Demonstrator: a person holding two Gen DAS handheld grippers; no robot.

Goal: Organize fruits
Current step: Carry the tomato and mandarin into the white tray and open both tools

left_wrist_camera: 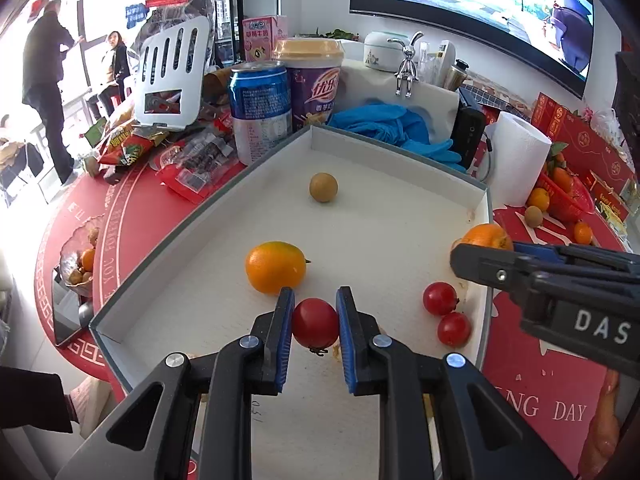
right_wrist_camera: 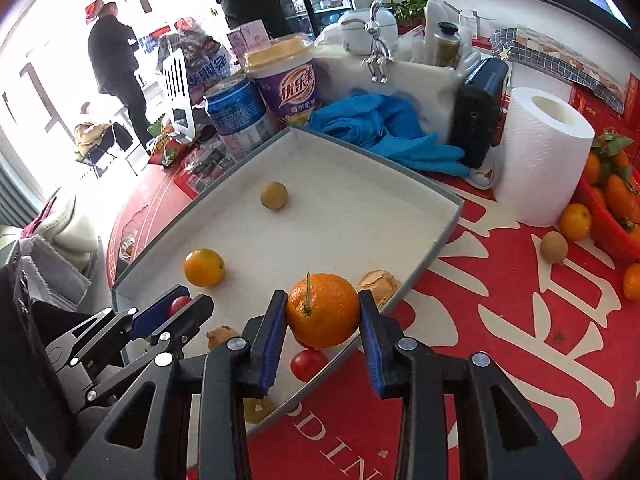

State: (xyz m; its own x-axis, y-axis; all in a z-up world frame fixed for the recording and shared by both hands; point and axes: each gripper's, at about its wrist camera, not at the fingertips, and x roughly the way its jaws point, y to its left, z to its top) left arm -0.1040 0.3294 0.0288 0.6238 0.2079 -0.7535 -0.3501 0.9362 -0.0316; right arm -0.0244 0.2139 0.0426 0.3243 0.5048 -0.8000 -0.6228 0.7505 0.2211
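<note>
While a cherry tomato (left_wrist_camera: 315, 323) is being gripped by the left gripper (left_wrist_camera: 315, 320) over the tray (left_wrist_camera: 192, 236) at 6 o'clock, an orange (right_wrist_camera: 323, 310) is being clasped by the right gripper (right_wrist_camera: 323, 334) above the 5 o'clock rim, with several fruits (right_wrist_camera: 575, 222) at 3 o'clock being left unsorted.

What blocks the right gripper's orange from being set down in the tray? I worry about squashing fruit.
Yes: cherry tomatoes lie on the tray floor directly beneath the orange in the right gripper.
</note>
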